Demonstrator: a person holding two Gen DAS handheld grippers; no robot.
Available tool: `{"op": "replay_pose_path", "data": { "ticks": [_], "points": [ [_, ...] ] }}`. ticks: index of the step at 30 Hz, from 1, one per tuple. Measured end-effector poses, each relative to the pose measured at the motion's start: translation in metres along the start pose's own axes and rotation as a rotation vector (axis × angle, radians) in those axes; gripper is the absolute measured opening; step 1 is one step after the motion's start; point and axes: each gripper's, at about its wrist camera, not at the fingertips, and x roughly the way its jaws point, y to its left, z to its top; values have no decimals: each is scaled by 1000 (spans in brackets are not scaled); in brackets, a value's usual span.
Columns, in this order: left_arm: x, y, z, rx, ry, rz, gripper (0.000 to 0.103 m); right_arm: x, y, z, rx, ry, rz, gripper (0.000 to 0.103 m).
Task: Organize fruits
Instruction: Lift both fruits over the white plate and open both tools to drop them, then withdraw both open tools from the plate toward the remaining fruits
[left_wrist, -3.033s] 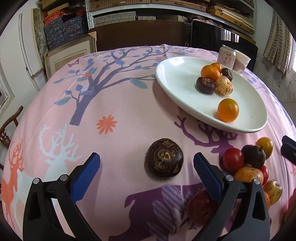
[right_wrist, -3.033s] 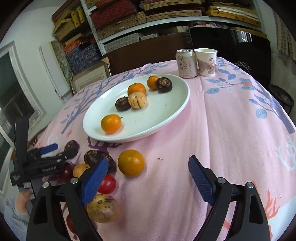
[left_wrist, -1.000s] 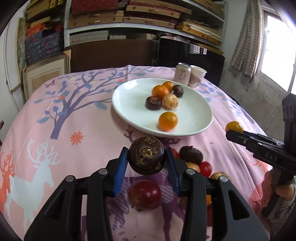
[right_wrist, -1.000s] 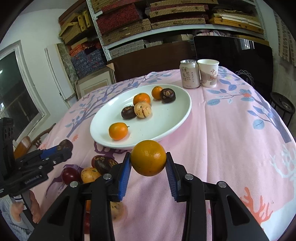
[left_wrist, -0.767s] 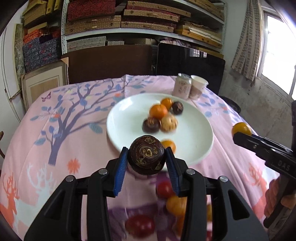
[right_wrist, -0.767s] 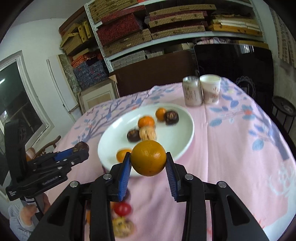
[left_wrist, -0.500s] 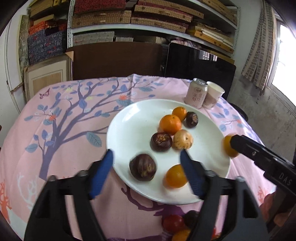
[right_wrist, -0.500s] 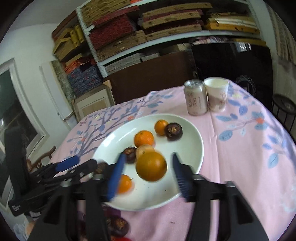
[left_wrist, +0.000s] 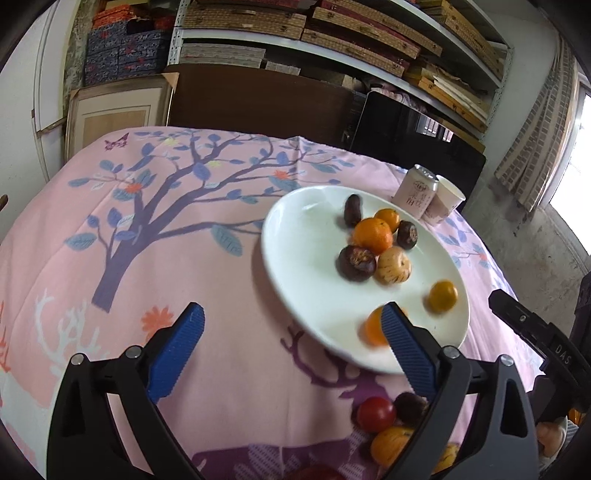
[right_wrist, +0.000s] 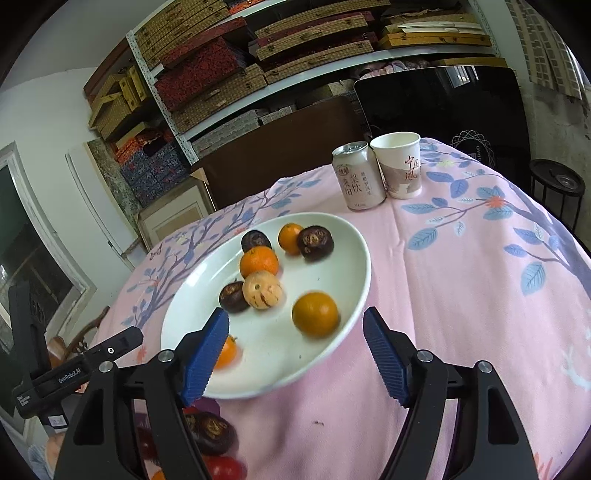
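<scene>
Hovering over the near rim of the plate (right_wrist: 354, 236), right claw (right_wrist: 295, 356) gaping empty; left claw (left_wrist: 291, 347) likewise spread wide, orange (right_wrist: 315, 314) sitting blurred, no clear axis.

Left gripper (left_wrist: 291, 341): jaws wide apart, empty, above the pink tablecloth (left_wrist: 184, 258)
White plate (left_wrist: 295, 258): 7 fruits, 4 orange, 3 dark
Nearest orange (left_wrist: 371, 328): blurred, partly behind the right blue pad
Loose fruits (left_wrist: 388, 421): off the plate, near edge
Can (left_wrist: 415, 192): touching paper cup (left_wrist: 445, 201), beyond the plate
Right gripper (left_wrist: 535, 332): far right, tip only
</scene>
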Motion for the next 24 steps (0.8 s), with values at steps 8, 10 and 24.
{"op": "replay_pose_path", "data": {
  "ticks": [8,10,24],
  "points": [
    [-29,16,-39,-24,17,48,96,-32,-9,-26,18,-10,-19,89],
    [-42,19,-47,-32,2,49,97,-39,-15,-31,45,-9,-22,90],
    [-70,6,-98,73,33,105,98,-64,-29,-63,115,19,-10,93]
  ]
}}
